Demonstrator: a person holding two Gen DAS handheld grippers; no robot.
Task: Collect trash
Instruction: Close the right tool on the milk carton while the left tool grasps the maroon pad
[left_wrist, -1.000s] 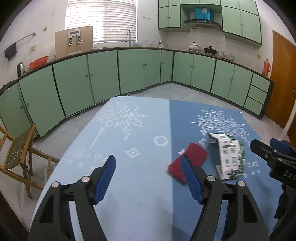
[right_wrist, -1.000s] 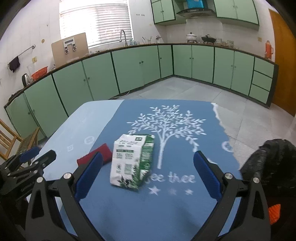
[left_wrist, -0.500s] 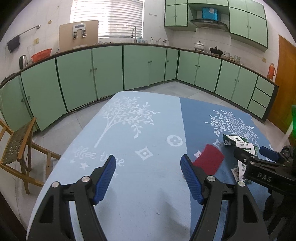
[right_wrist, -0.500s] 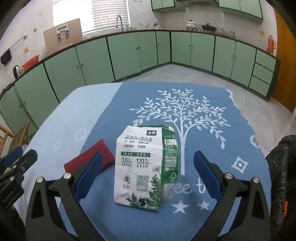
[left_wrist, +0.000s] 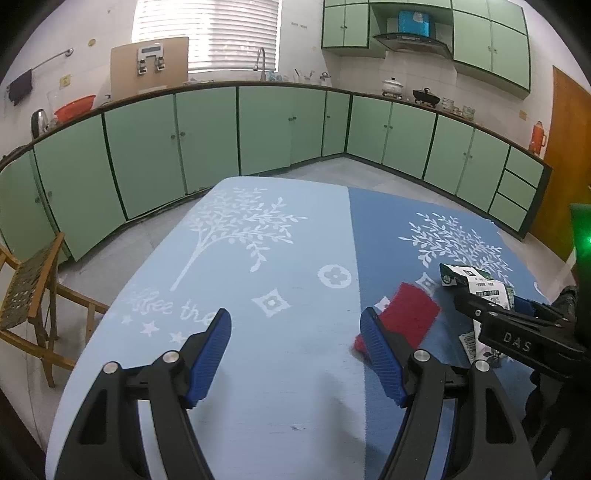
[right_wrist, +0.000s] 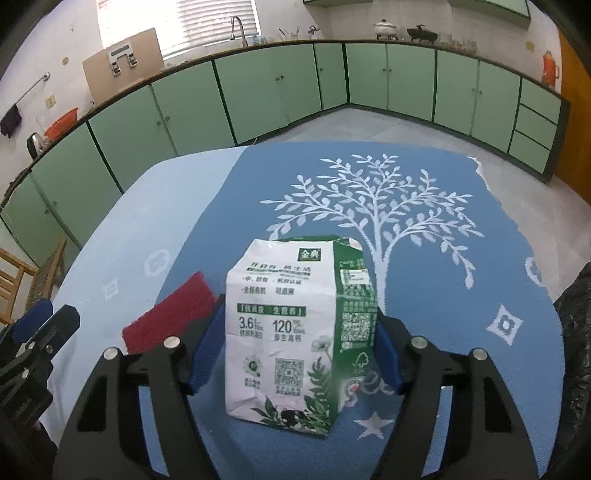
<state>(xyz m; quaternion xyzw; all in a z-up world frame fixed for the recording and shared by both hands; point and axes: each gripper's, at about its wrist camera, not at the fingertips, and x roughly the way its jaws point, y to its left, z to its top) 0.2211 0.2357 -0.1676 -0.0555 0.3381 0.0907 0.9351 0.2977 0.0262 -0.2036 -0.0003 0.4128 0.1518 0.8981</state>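
Note:
A white and green milk carton (right_wrist: 288, 332) stands upright on the dark blue half of the tablecloth (right_wrist: 424, 258). My right gripper (right_wrist: 299, 314) is closing around it, and its blue pads (right_wrist: 210, 339) touch the carton's two sides. A red scouring pad (right_wrist: 170, 317) lies flat just left of the carton. In the left wrist view the carton (left_wrist: 480, 284) shows behind the right gripper's black finger (left_wrist: 509, 332). My left gripper (left_wrist: 293, 317) hovers open over the light blue half, with nothing between its jaws and the red pad (left_wrist: 406, 314) at its right finger.
A black trash bag (right_wrist: 576, 332) bulges at the table's right edge. A wooden chair (left_wrist: 29, 295) stands on the floor left of the table. Green cabinets (left_wrist: 207, 136) line the far walls. The tablecloth's far right corner (right_wrist: 480, 170) is torn.
The right gripper came forward and down over the carton, and its jaws narrowed from wide apart onto the carton's sides. The left gripper stayed open and barely moved.

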